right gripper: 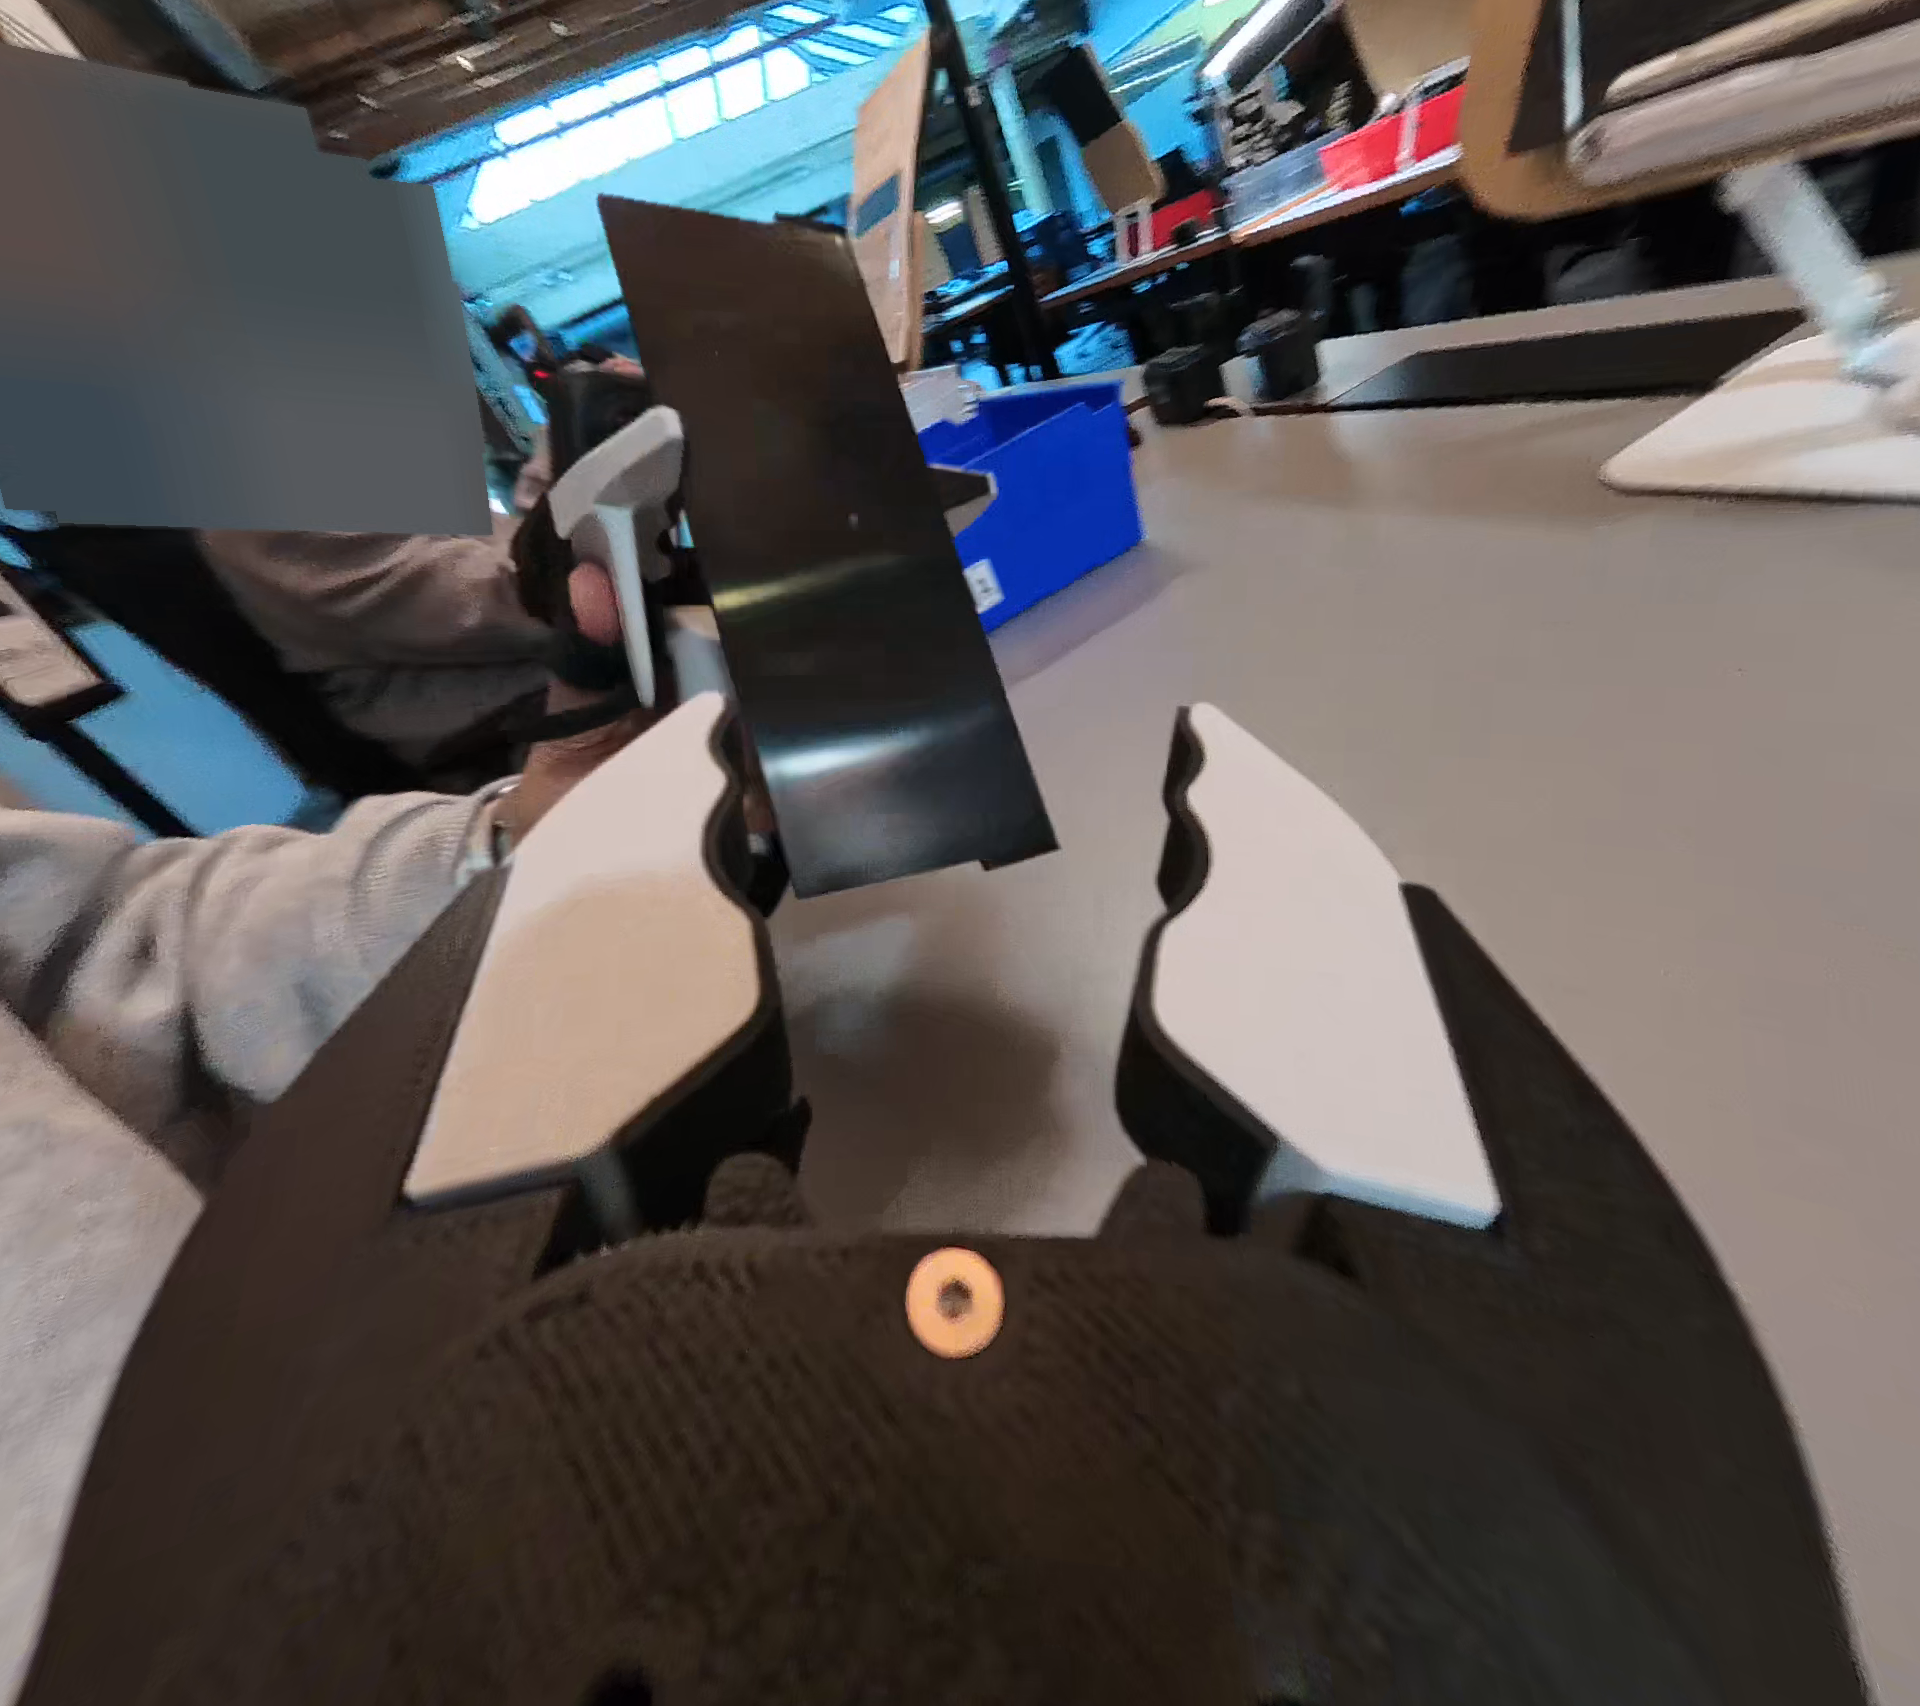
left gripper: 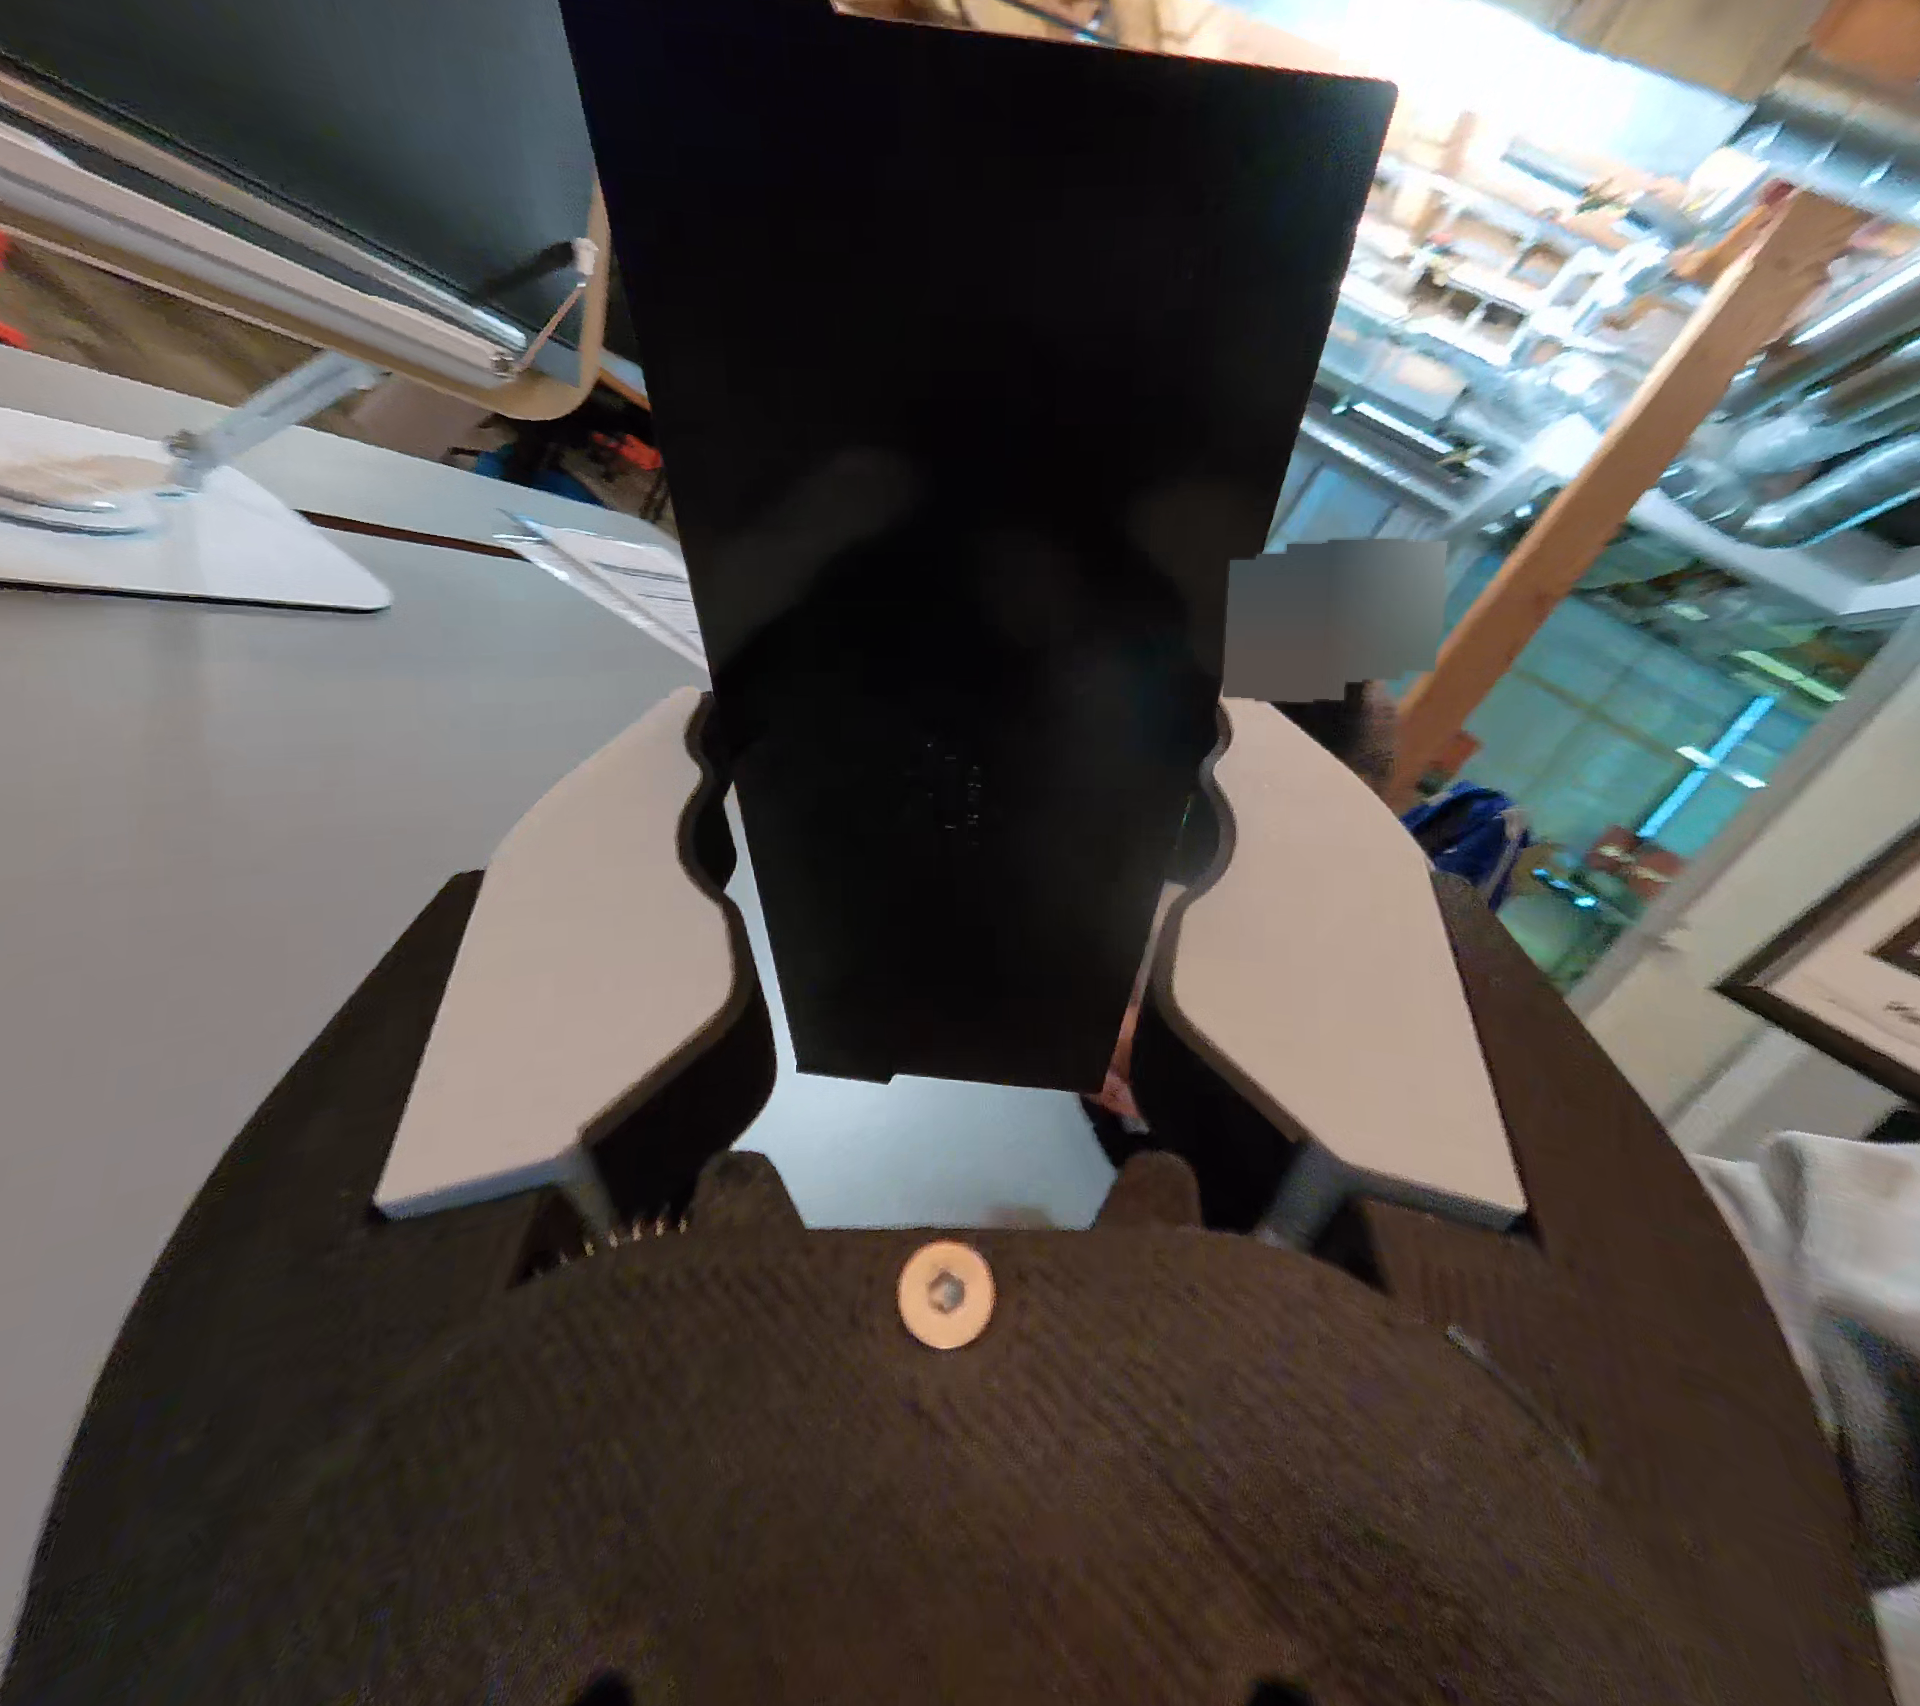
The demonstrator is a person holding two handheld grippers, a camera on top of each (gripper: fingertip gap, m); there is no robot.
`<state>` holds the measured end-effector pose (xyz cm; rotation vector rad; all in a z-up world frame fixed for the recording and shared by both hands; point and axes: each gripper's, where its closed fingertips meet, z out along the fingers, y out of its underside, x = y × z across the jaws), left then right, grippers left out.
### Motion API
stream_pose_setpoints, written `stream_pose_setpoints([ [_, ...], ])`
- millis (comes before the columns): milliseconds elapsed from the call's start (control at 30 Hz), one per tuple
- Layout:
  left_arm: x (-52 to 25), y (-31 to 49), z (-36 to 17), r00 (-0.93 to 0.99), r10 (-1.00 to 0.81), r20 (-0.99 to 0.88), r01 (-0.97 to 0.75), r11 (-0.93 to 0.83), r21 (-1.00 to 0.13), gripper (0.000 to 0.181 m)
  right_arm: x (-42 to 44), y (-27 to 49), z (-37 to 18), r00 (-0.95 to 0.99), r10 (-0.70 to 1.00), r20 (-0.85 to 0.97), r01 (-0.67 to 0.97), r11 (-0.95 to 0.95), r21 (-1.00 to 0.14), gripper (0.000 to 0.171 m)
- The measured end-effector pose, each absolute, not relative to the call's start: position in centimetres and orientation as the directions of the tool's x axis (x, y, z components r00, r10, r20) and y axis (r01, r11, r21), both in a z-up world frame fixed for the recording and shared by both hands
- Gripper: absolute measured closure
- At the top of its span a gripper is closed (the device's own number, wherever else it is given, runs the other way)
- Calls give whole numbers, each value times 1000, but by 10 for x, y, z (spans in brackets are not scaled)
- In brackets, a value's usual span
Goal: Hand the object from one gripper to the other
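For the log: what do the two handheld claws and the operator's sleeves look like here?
Both claws match: the left claw and right claw each have a black ribbed printed body with one silver hex screw, and two pale grey fingers with wavy black inner pads. No cables show. The person's sleeve is light grey fabric.

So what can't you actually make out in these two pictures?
- Left wrist view: the black panel held in the left tongs blocks everything straight ahead.
- Right wrist view: the far shelves and benches are blurred, and the blue bin is partly hidden behind the panel.
- Right wrist view: the right tongs stand open; whether one finger touches the panel is unclear.
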<state>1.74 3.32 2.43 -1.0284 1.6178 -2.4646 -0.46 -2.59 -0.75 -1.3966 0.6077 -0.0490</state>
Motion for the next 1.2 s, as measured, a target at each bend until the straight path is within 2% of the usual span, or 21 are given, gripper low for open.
stream_pose_setpoints([
  [167,26,36,12,-724,-462,512,-322,-429,-844,95,-9,-25,-5,826,-562,-26,-56,-37,-998,116],
  [267,25,32,6,-698,-526,485,-310,-389,-868,95,-19,-12,-9,789,-587,182,73,-204,-976,126],
  [367,21,26,4,-686,-562,462,-299,-362,-883,95,-28,4,-21,778,-568,270,100,-313,-945,131],
  [533,11,14,5,-675,-541,502,-335,-382,-862,95,-24,11,-40,758,-596,264,27,-376,-926,140],
  [667,6,8,2,-660,-508,553,-381,-408,-830,96,-21,5,-43,744,-607,278,17,-399,-917,166],
  [900,5,3,4,-687,-468,556,-397,-399,-827,95,-20,-1,-37,734,-601,315,36,-429,-903,168],
  [1100,4,-2,1,-711,-437,550,-407,-382,-830,85,-15,-12,-22,774,-628,77,-76,-214,-974,169],
  [1200,3,-3,2,-729,-406,551,-411,-384,-827,86,-15,-19,-8,822,-561,-104,-141,-24,-990,169],
])
